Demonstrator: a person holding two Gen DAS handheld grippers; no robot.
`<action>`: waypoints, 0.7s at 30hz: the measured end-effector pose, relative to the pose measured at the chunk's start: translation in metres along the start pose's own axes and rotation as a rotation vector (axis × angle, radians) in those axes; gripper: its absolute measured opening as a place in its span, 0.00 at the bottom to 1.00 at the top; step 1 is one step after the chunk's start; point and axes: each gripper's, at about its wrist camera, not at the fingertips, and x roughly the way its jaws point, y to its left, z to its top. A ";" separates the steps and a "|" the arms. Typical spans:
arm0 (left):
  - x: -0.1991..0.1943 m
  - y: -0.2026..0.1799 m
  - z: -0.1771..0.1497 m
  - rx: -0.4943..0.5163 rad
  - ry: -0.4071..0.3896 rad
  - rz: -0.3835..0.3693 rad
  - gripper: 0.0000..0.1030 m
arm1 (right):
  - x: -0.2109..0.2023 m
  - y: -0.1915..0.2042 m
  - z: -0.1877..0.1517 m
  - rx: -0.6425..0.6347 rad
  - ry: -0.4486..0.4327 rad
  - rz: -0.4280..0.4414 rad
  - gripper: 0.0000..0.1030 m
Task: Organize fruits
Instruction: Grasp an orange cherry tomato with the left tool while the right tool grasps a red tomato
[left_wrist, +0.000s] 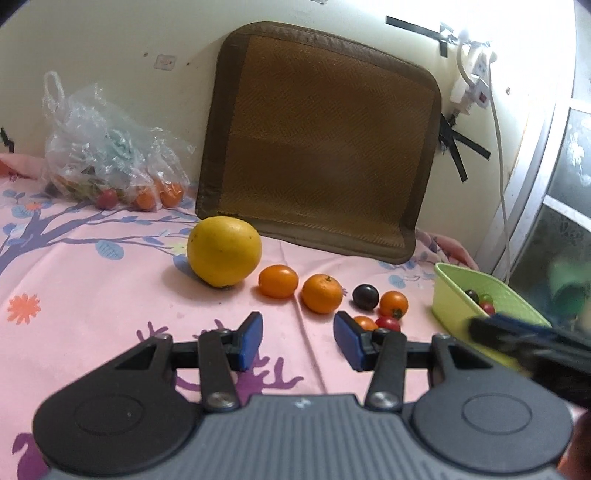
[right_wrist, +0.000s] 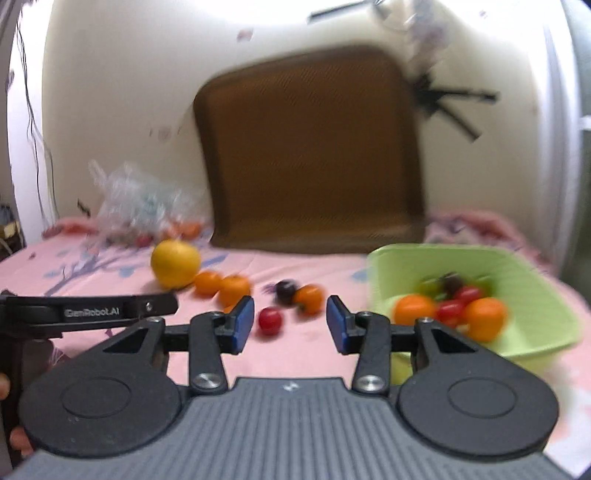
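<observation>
Left wrist view. My left gripper (left_wrist: 298, 334) hangs over the pink patterned bedsheet (left_wrist: 92, 295), fingers (left_wrist: 249, 341) spread wide, nothing between them. Ahead lies a row of fruit: a large yellow citrus (left_wrist: 224, 252) at left, then two mandarins (left_wrist: 277, 281) (left_wrist: 321, 293), a dark plum-like fruit (left_wrist: 365, 296), an orange cherry tomato (left_wrist: 393, 304), and nearer my right finger a red cherry tomato (left_wrist: 388, 324) beside another small orange one (left_wrist: 364, 323). The green basket (left_wrist: 452, 299) sits at the right edge of the row; a few small fruits show inside. A brown mat (left_wrist: 321, 136) leans on the wall behind. A clear plastic bag (left_wrist: 110, 155) with more fruit rests at far left. The right gripper's body crosses the lower right, blurred.

Right wrist view (motion-blurred). My right gripper (right_wrist: 290, 323) is also wide open and empty. The red cherry tomato (right_wrist: 270, 320) lies on the sheet just beyond the gap. The green basket (right_wrist: 517, 266) is to the right, holding two orange fruits, red tomatoes and darker pieces. The left gripper's arm (right_wrist: 88, 312) enters from the left.
</observation>
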 end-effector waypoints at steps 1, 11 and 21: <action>0.000 0.003 0.001 -0.015 0.003 -0.003 0.42 | 0.013 0.005 0.001 -0.014 0.028 -0.008 0.43; 0.007 0.022 0.003 -0.141 0.055 -0.037 0.42 | 0.067 0.021 0.002 -0.048 0.158 -0.014 0.37; 0.006 0.008 0.002 -0.049 0.031 -0.054 0.43 | 0.050 0.019 -0.007 0.005 0.185 0.002 0.25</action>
